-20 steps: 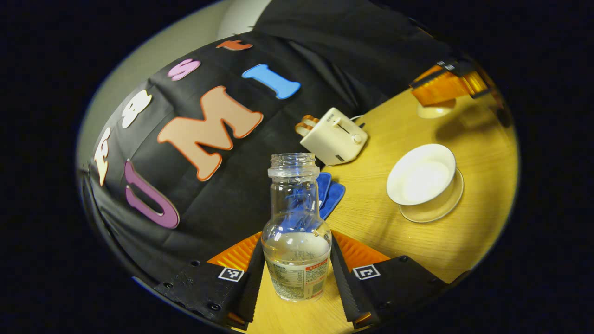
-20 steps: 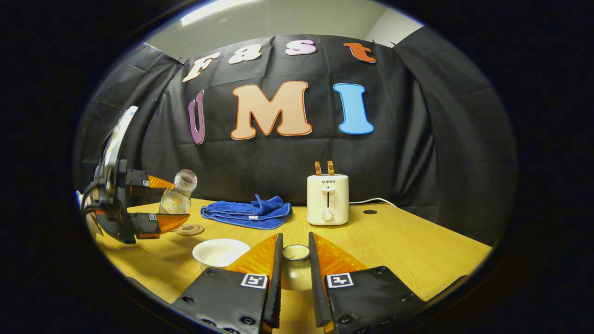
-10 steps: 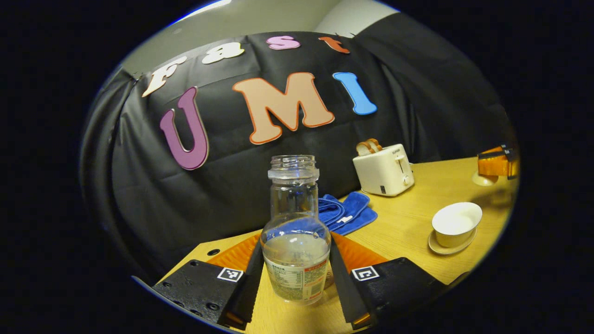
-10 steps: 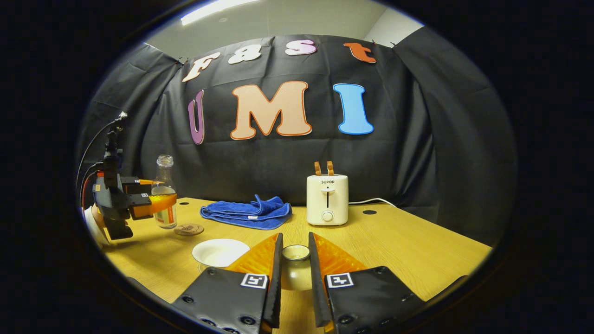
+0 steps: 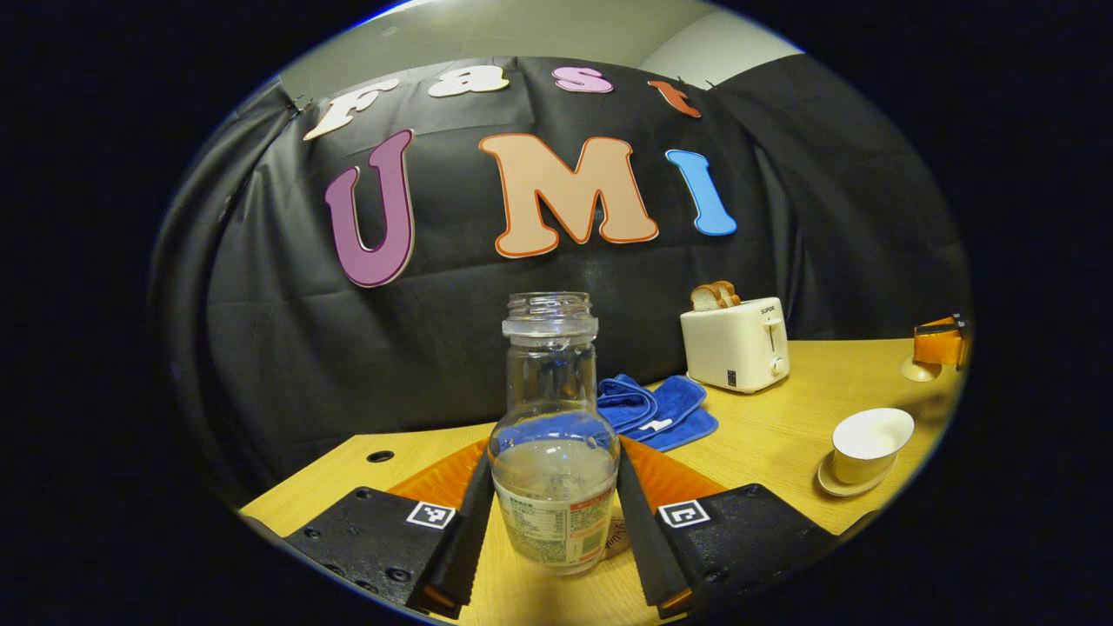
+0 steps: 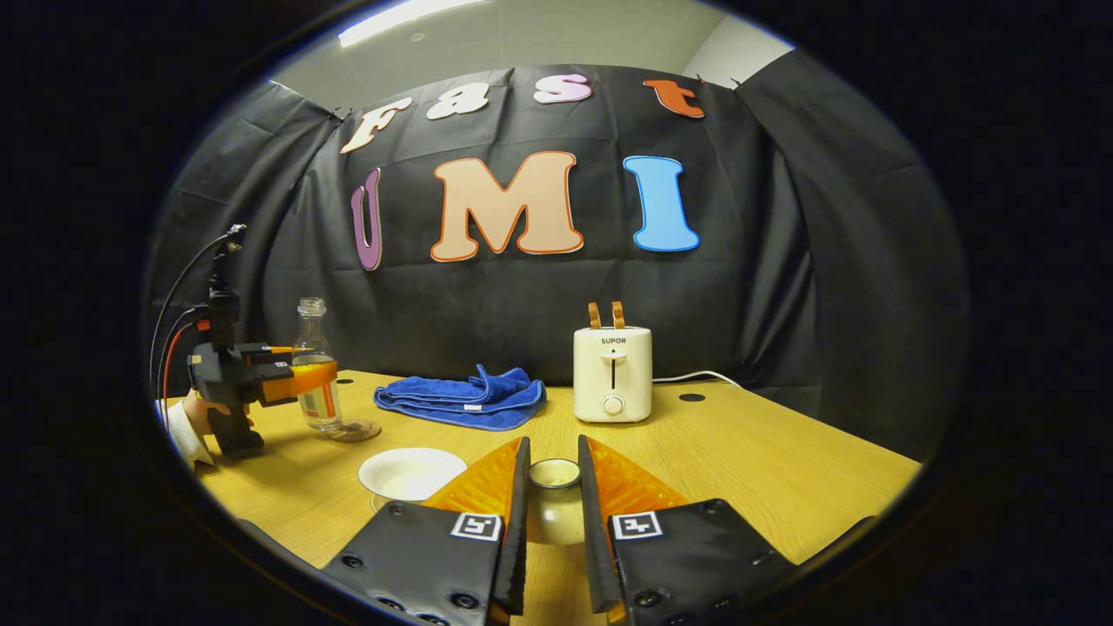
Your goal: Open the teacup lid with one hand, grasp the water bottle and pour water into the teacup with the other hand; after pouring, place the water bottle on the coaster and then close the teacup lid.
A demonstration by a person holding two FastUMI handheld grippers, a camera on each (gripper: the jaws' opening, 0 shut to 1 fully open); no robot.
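Uncapped water bottle (image 5: 554, 435), partly full

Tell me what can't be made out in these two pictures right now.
- Coaster: in the right gripper view the water bottle and left gripper partly cover it, so whether the bottle's base rests on it or hangs just above is unclear.
- Teacup lid: the right gripper hides its lower part.
- Teacup: its inside is too small and pale to show a water level in the left gripper view.
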